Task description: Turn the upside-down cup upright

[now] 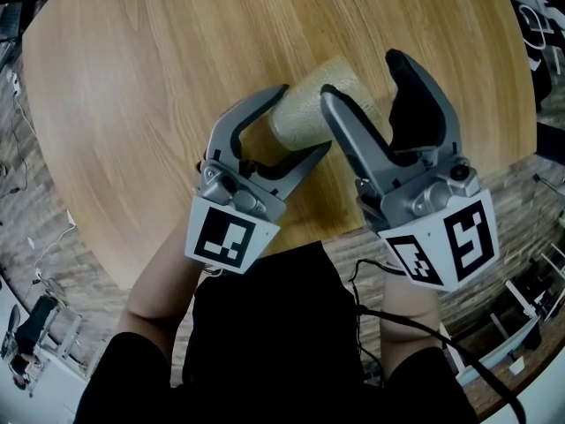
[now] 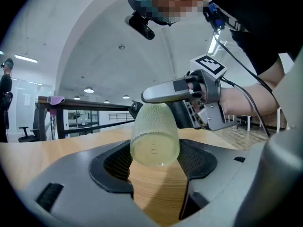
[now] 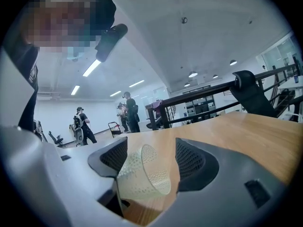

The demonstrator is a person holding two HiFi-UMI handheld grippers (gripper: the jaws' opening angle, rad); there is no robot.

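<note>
While holding the left gripper (image 1: 305, 117) clamped on the dimpled cup (image 1: 309, 95), tipped on its side over the table (image 1: 132, 78), centre the right gripper (image 1: 360, 73), jaws apart around it, and close squarely before releasing left grip

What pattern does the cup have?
Tiny bumps cover the pale translucent cup; left gripper view shows best.

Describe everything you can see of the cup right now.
The cup is a pale yellowish, translucent tumbler with a dimpled wall, plastic by its look. It lies tipped sideways above the wooden table, closed base toward the left gripper, which grips its sides. The right gripper has its jaws apart around it, with a gap on one side.
</note>
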